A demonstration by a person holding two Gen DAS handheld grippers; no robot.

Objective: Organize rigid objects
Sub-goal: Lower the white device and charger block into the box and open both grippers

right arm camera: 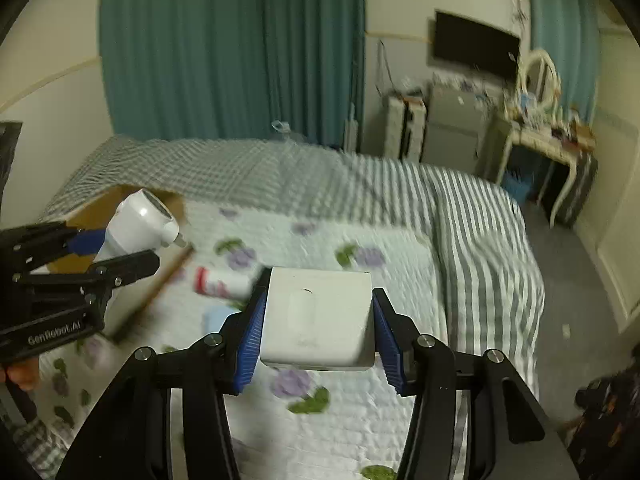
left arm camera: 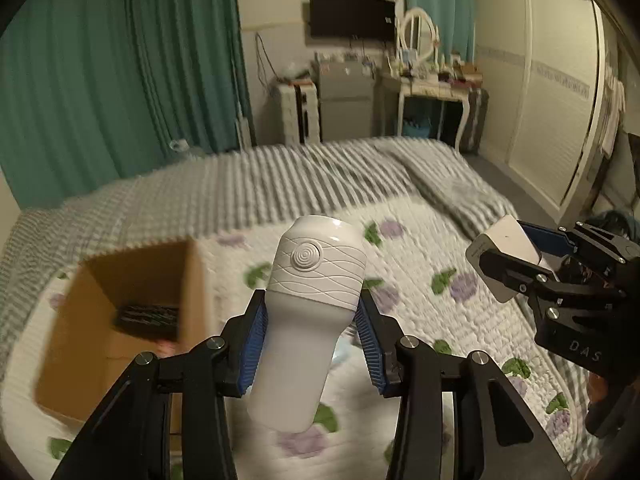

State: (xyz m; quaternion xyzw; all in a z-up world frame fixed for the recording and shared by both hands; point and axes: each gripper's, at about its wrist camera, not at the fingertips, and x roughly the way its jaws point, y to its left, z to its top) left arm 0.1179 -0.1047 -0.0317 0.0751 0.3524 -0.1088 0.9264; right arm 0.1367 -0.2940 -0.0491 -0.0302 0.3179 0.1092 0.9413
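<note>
Left gripper (left arm camera: 312, 320): a white handheld device (left arm camera: 308, 320) is clamped between the blue-padded fingers (left arm camera: 254, 344), which are closed on its narrower grey-white body below the ribbed head; the device is held clear above the bed, tilted slightly to the right.

White handheld device: a round spiral button is seen on its patterned head, and a glossy rounded end is turned away from the camera (in the right wrist view it appears at upper left (right arm camera: 140, 220), with a small nozzle-like tip on one side).

Right gripper (right arm camera: 318, 320): a white rectangular block (right arm camera: 318, 316) with rounded corners is gripped squarely between the fingers (right arm camera: 252, 340), closed on its two side faces; it is held above the quilt, not resting on it.

White rectangular block: a shallow oblong recess is visible on its top face (from the left wrist view it is seen at far right (left arm camera: 506, 248), held in the black gripper).

Cardboard box (left arm camera: 120, 320): it is set open on the bed, to the left of the left gripper; a dark object (left arm camera: 146, 318) lies inside it (blurred, its kind cannot be told).

Bed (left arm camera: 400, 208): it is covered by a white quilt with purple flowers and green leaves, over grey-striped bedding.

Loose items on the quilt: a white cylinder with red markings (right arm camera: 218, 282) lies on its side near the right gripper, and a pale blue item (right arm camera: 218, 318) is partly hidden just beside the left finger.

Image quality: the background is smeared by motion blur.
</note>
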